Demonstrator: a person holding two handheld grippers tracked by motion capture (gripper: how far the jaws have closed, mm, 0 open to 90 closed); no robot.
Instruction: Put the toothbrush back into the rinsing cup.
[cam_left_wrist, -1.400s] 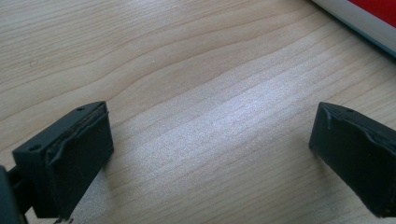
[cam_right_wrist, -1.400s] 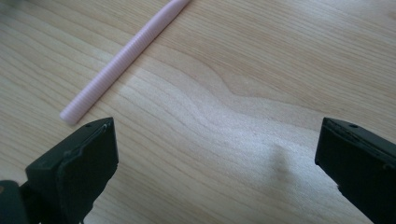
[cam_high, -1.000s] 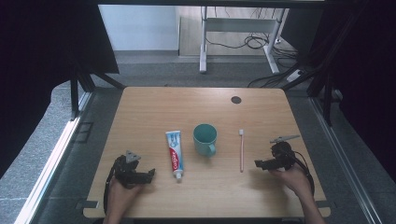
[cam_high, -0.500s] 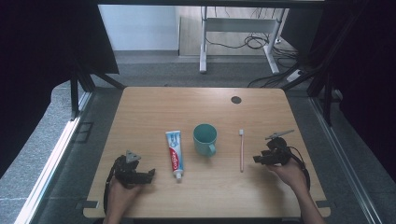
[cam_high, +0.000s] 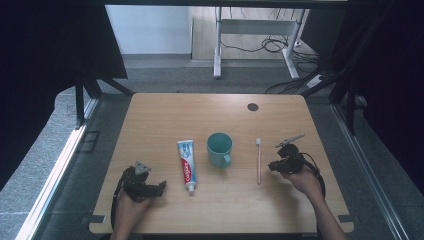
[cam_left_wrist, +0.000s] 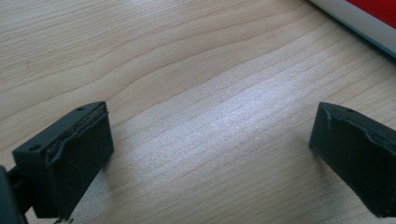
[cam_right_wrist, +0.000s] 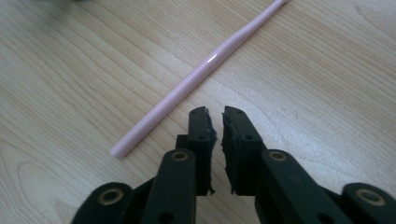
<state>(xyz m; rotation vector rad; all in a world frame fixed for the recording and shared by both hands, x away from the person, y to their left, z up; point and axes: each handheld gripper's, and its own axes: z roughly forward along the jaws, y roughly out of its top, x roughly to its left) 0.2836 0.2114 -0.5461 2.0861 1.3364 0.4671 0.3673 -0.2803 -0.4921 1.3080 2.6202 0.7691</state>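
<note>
On a wooden worktop (cam_high: 165, 115), the right hand-held gripper (cam_high: 273, 165) sits just right of a pink toothbrush (cam_high: 258, 161), its jaws having just been closing and now nearly together with nothing between them. The toothbrush lies flat, right of a teal mug (cam_high: 219, 148), just beyond the jaw tips without touching them. The left hand-held gripper (cam_high: 159, 188), jaws wide apart over bare wood, rests near left beside a toothpaste tube (cam_high: 187, 165).
</note>
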